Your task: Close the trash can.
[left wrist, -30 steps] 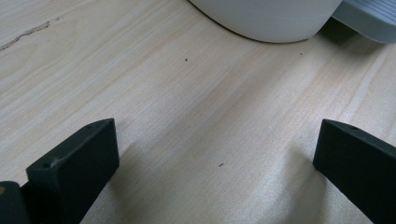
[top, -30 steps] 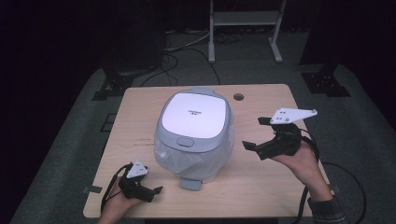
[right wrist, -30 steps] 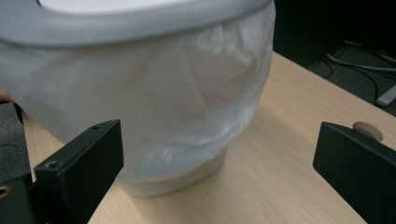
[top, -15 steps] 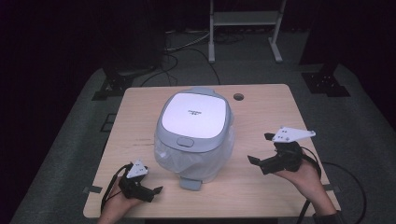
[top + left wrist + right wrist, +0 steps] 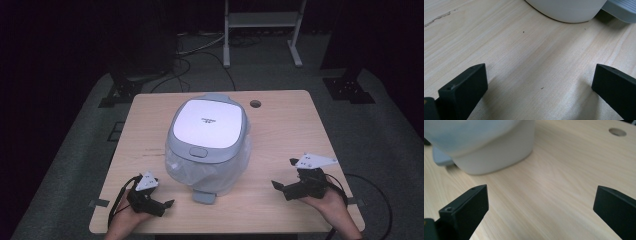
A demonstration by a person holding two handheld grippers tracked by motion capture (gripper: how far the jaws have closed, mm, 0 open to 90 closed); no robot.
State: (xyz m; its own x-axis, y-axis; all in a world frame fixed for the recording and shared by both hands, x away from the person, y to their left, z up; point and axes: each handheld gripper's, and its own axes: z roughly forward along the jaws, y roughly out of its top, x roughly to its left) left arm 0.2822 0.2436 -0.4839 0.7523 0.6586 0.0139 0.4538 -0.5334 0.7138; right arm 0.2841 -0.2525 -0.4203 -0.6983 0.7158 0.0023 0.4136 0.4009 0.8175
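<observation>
Resting low on pale wooden table (image 5: 290, 125), left gripper (image 5: 167, 204) and right gripper (image 5: 283, 175) wide open, empty, ready beside round grey-white plastic cooker (image 5: 207, 142).

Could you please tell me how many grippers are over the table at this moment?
2. The left gripper sits low at the table's near-left corner, jaws open; the right gripper is at the near-right edge, jaws open. Both are apart from the rice cooker between them.
</observation>
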